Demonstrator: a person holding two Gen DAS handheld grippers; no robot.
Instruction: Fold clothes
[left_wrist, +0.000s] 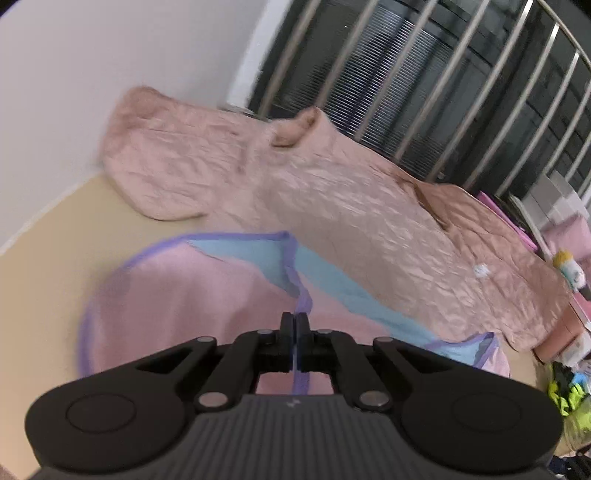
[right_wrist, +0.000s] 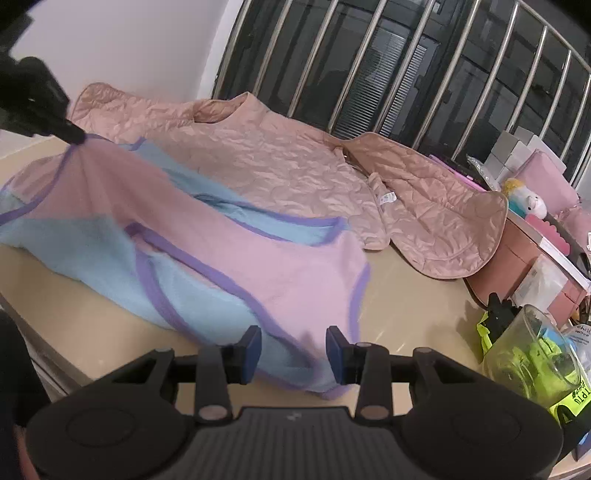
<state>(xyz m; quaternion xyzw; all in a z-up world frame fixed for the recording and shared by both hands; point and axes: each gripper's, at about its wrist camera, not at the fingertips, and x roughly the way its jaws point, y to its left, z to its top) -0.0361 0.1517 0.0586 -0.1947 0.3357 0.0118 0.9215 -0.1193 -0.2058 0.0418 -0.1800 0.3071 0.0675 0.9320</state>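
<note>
Fleece garment (right_wrist: 229, 236), pink and pale blue with purple binding, lies spread on the beige table (right_wrist: 413, 306), partly lifted at one edge. It looks light, soft and limp, so it should drape and sag from wherever it is pinched; the bound edges and corners seem the firmest places to take hold. The left gripper (left_wrist: 295, 321) has its jaws clamped on the purple trim, drawing the cloth up into a peak. The right gripper (right_wrist: 293, 349) hovers over the near hem with jaws apart, nothing between them. Behind lies a quilted peach jacket (right_wrist: 295, 162), spread flat. Beyond the table stand a white wall, a barred window (right_wrist: 424, 66), and boxes and a clear jar (right_wrist: 532, 358) at the right.
</note>
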